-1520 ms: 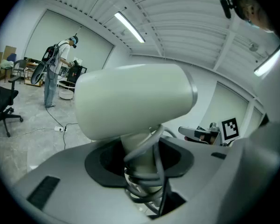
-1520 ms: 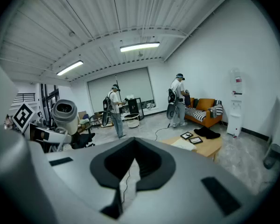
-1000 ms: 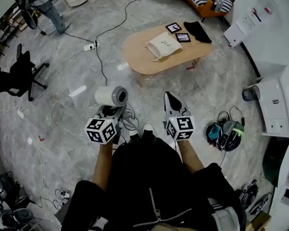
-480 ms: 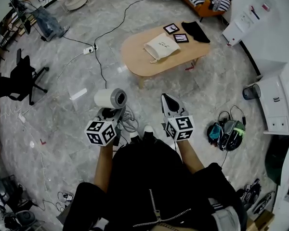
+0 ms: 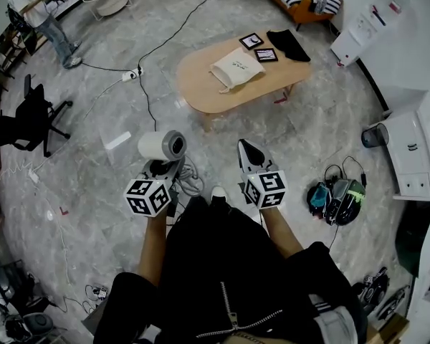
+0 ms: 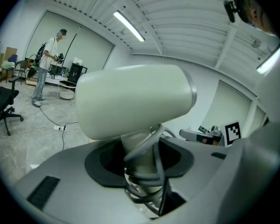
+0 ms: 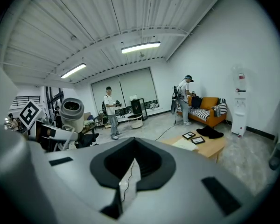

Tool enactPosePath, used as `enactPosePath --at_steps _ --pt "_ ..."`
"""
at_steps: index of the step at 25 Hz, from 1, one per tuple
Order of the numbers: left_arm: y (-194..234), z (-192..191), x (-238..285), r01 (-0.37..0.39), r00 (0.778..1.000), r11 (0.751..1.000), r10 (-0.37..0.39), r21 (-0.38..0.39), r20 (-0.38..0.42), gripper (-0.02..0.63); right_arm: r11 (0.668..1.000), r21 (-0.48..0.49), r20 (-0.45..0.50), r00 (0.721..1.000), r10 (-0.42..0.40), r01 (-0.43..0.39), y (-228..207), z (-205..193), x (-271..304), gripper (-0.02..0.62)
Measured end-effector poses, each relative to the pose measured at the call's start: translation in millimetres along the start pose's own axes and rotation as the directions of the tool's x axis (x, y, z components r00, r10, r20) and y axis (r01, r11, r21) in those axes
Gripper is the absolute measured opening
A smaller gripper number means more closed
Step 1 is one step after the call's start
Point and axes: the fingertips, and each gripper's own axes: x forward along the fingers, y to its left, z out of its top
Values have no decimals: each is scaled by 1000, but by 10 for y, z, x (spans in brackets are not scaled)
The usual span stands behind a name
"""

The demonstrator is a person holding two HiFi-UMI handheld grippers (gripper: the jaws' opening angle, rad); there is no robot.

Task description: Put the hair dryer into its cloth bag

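Both claws have drifted slightly leftward in the head view. Left claw (image 5: pixel 163 168) clamped on the hair dryer (image 5: pixel 163 145) handle, cord coiled round it, barrel above the jaws. Right claw (image 5: pixel 245 147) jaws together, empty. Cloth bag (image 5: pixel 236 68) well ahead of both claws, flat on tabletop (image 5: pixel 201 95). Step, as judged: carrying. Next likely needs the right claw to spread the bag's mouth.

Bright, even light from ceiling strip lights (image 7: pixel 141 47); faint glare on the polished floor (image 5: pixel 79 170). Strong fisheye distortion, dark vignetted corners. The close hair dryer (image 6: pixel 130 101) is slightly soft.
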Motion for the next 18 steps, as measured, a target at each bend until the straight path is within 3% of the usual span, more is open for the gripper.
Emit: enactPosePath --at_steps 18 --pt "-118 -11 138 -23 1000 1000 23 -6 -10 186 999 41 1 1000 20 -20 -203 47 27 9"
